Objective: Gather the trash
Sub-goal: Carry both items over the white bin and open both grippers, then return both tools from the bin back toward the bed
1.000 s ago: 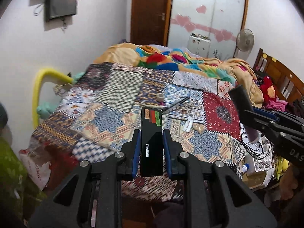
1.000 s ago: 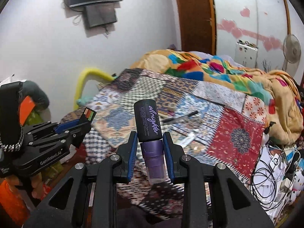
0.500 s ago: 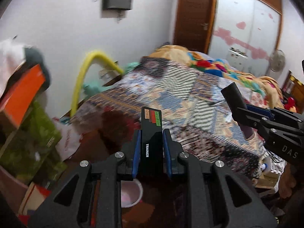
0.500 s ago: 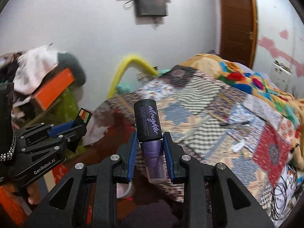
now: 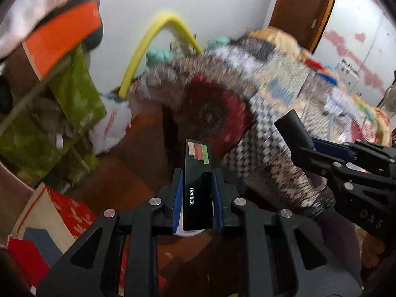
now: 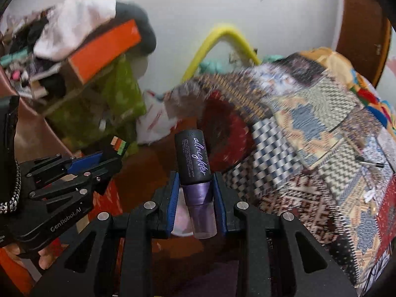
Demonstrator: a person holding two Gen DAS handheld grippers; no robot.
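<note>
Ahead of me a strip of brown floor [image 5: 138, 175] lies open between two obstacles. On my right the patchwork quilt [image 6: 309, 133] hangs over the bed edge and walls that side. On my left a cluttered shelf draped in green cloth [image 5: 74, 94] crowds in, with a white plastic bag [image 6: 154, 121] at its foot. A red box [image 5: 66, 210] blocks the near left floor. A yellow hoop [image 5: 153, 37] stands at the far wall.

right tool [image 6: 195, 193] clamped on a purple spray bottle [image 6: 196, 173] with a black cap, standing upright between the blue pads [image 6: 173, 193]. left tool [image 6: 94, 165] at left, gripping a black box [image 6: 116, 147]. patchwork quilt [image 6: 309, 136] on the bed at right, blurred. a pen [image 6: 370, 163] lies on it. yellow tube [image 6: 217, 42] by the wall.
</note>
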